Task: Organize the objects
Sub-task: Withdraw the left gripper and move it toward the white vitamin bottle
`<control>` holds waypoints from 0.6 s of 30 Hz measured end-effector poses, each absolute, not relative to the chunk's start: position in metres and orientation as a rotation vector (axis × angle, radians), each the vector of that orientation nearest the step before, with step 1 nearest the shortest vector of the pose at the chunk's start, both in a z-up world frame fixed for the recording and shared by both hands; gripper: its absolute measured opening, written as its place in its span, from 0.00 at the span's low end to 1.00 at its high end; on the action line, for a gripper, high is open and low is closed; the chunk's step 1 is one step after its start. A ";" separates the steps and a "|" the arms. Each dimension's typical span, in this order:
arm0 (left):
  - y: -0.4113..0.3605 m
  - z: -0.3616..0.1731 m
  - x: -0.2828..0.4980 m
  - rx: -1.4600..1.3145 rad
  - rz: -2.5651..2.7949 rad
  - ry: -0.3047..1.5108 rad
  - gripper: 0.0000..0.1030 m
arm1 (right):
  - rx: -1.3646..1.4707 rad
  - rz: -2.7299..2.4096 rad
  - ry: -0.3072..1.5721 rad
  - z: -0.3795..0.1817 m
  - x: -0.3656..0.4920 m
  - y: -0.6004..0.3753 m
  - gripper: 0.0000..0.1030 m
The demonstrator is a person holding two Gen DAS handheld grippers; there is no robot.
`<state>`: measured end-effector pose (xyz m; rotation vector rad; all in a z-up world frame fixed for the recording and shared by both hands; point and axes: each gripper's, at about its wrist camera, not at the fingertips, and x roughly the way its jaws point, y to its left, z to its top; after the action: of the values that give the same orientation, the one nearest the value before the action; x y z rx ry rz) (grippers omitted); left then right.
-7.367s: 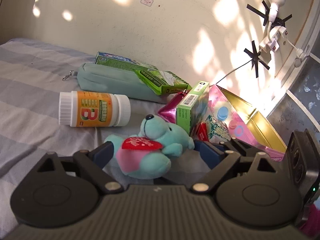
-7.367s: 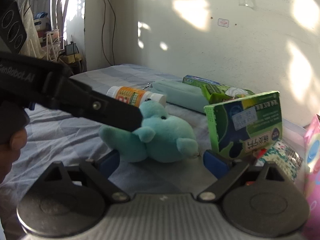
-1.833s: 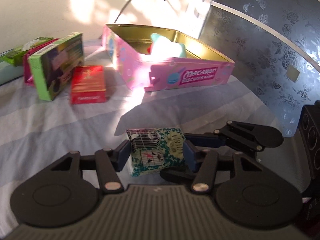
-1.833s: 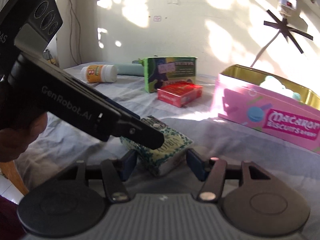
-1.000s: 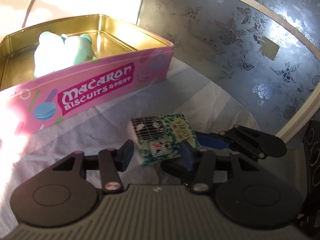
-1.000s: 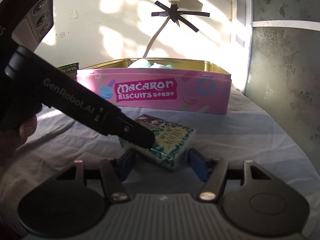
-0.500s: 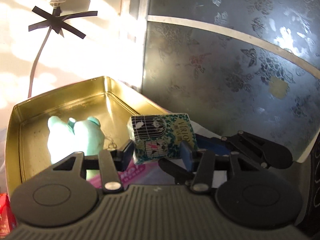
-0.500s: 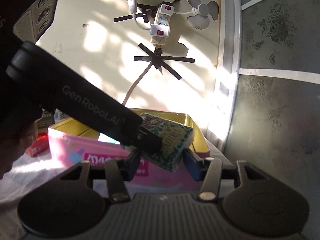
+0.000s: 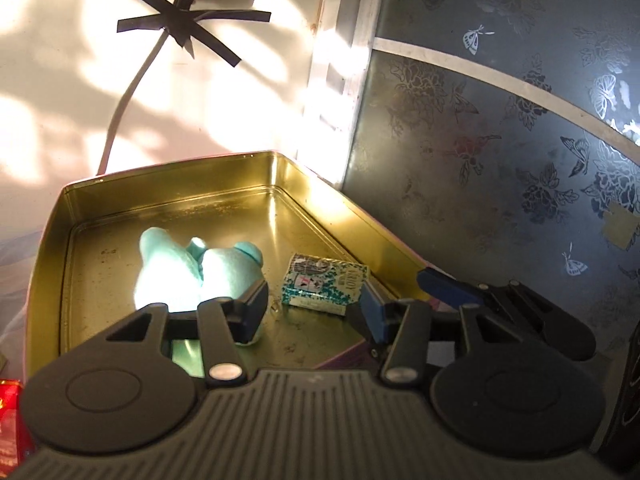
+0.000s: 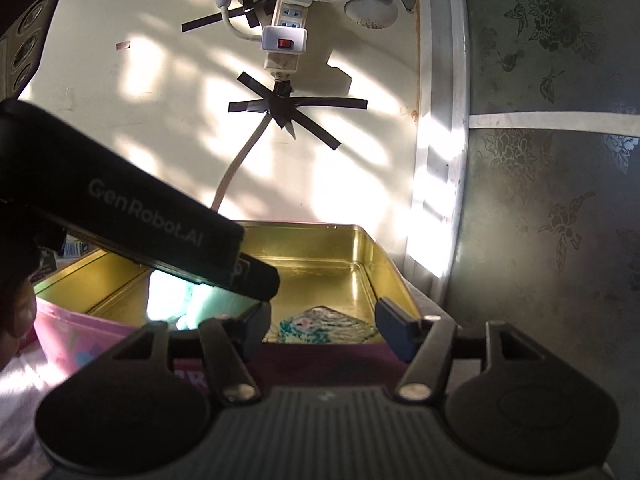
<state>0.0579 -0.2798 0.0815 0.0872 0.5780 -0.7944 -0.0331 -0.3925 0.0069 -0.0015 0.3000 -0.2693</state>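
Your left gripper (image 9: 314,312) hangs with jaws apart and nothing between them — the patterned tissue pack (image 9: 325,283) lies just ahead of its fingertips, flat on the floor of the gold-lined biscuit tin (image 9: 172,196), long axis running left to right across your line. The teal plush toy (image 9: 196,270) sits just left of it. Your right gripper (image 10: 322,330) is spread empty too, the pack straight ahead below.
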 end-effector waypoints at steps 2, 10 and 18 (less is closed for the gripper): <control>-0.267 0.083 0.046 0.077 -0.798 0.566 0.52 | -0.005 -0.284 0.273 0.008 -0.049 -0.383 0.58; -0.218 0.053 0.004 0.119 -0.750 0.638 0.57 | 0.119 -0.252 0.360 -0.009 -0.102 -0.367 0.58; -0.190 0.013 -0.003 0.225 -0.573 0.719 0.59 | 0.157 -0.191 0.557 -0.027 -0.100 -0.354 0.47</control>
<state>-0.0035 -0.1896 0.0125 0.2250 0.7190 -0.5728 -0.0998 -0.3545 -0.0273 0.1572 0.5568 -0.1912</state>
